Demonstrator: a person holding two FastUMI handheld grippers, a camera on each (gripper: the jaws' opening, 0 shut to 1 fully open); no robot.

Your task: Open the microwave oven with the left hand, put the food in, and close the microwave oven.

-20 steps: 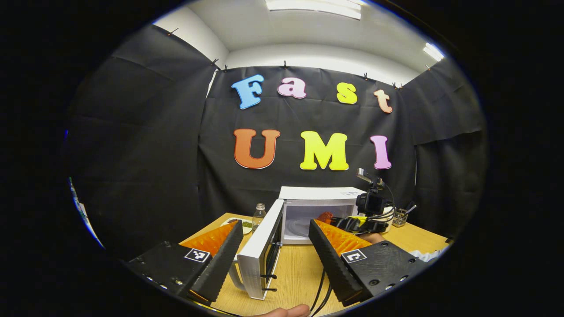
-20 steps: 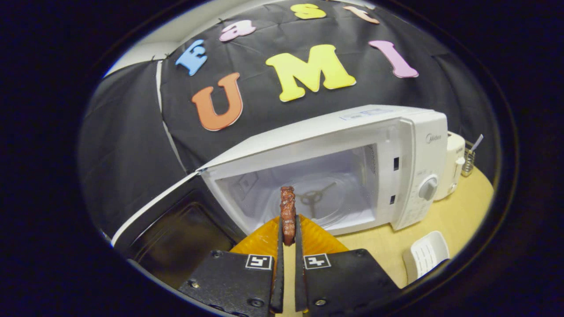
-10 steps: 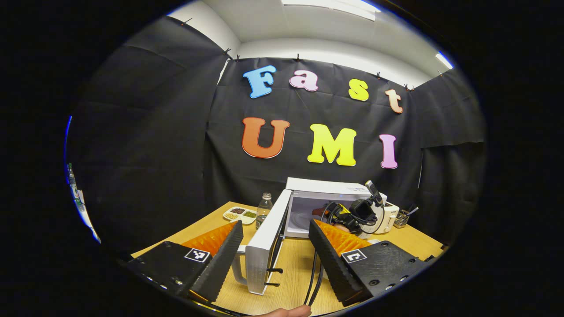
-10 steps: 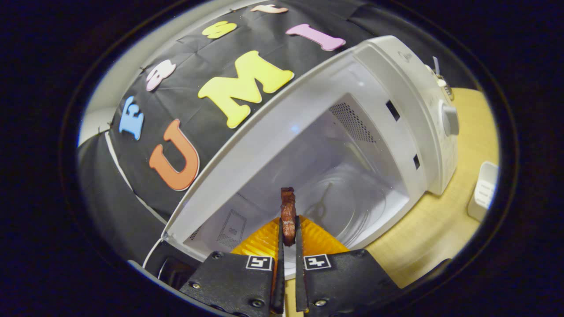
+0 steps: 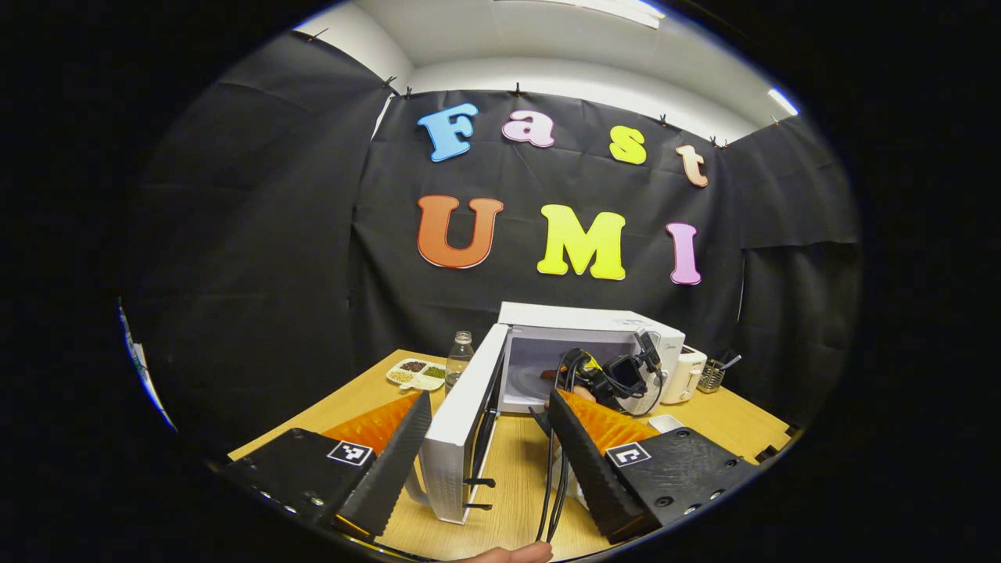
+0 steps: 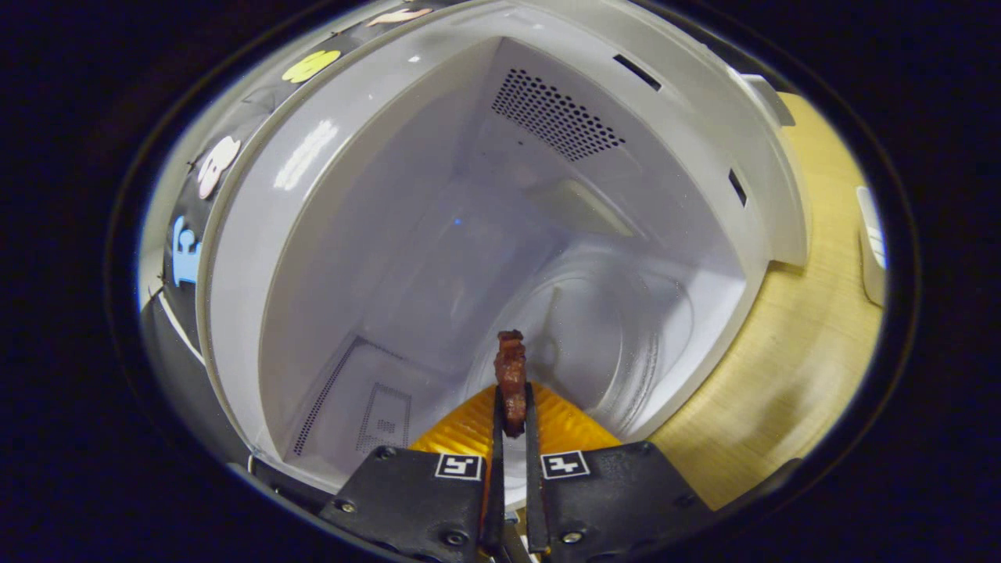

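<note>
Right gripper [image 6: 511, 395] clamps the food [image 6: 510, 375] inside the open microwave [image 6: 407, 234]. Left gripper [image 5: 489, 422] jaws spread wide, door [image 5: 461, 426] between them.

Bright from ceiling lights [image 5: 583, 8] up top. Sharp in the middle, bent and curved near the edges. White shine on the microwave oven [image 6: 313, 148] wall. Soft and a bit blurry on the table [image 6: 790, 344].
</note>
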